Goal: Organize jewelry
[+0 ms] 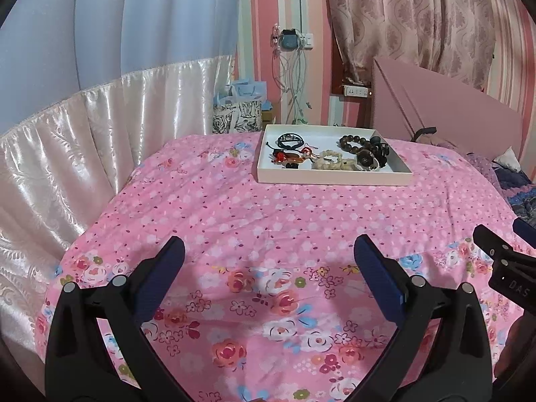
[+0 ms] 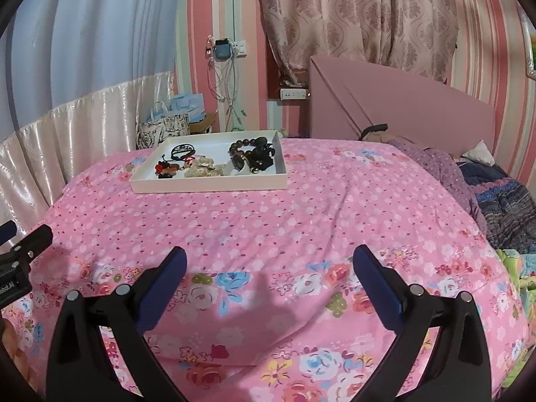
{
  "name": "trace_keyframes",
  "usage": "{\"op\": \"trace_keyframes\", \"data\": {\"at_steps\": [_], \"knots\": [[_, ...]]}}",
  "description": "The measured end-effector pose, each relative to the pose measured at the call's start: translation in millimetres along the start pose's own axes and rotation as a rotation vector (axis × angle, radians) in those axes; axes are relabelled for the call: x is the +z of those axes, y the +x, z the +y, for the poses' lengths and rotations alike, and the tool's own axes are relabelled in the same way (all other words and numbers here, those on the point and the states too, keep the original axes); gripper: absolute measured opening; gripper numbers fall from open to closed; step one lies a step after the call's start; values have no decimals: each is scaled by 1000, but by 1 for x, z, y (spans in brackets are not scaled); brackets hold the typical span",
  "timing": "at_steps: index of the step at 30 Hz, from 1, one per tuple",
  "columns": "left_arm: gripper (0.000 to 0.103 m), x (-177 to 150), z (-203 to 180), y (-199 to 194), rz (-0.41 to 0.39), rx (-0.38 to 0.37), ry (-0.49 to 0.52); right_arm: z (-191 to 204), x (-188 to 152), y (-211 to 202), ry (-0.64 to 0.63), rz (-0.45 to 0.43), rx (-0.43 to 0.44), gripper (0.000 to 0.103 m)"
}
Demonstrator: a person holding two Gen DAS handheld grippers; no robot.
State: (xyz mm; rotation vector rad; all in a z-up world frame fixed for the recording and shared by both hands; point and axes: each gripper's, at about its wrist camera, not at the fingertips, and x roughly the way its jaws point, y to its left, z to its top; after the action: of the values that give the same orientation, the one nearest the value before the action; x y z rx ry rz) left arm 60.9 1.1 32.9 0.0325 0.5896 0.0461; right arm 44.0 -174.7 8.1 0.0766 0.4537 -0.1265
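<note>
Your bedspread (image 1: 234, 221) was pink, dotted with small white blossoms and edged with bigger roses in red, white and blue. Your tray (image 1: 335, 178) was white and held a dark brown bead bracelet (image 1: 353, 143), a black cord bracelet (image 1: 290, 140) and cream beads (image 1: 330, 160). Your grippers' pads (image 1: 380, 281) were navy on black. Striped pink wallpaper (image 2: 485, 50) and a damask-patterned curtain (image 2: 351, 13) stood behind.

We see a pink floral bedspread (image 1: 234, 207) under and ahead of the fingers. Far ahead, left: patterned gift bag (image 1: 236, 117) and a wall socket with dangling cables (image 1: 294, 42). Ahead, right: pink headboard (image 1: 445, 107), patterned curtain (image 1: 412, 16) above it.
</note>
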Motion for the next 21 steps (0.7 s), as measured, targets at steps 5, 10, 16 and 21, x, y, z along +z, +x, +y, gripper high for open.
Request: {"op": "trace_keyframes", "data": {"at_steps": [5, 10, 16, 21], "knots": [[100, 0, 2, -3, 0, 0, -12, 0, 0, -2, -4, -3, -4, 99], [100, 0, 4, -2, 6, -2, -19, 0, 2, -5, -8, -11, -12, 99], [100, 0, 5, -2, 10, -4, -25, 1, 2, -5, -12, -10, -10, 99], [100, 0, 7, -1, 10, 6, -28, 0, 2, -5, -9, -9, -11, 99]]}}
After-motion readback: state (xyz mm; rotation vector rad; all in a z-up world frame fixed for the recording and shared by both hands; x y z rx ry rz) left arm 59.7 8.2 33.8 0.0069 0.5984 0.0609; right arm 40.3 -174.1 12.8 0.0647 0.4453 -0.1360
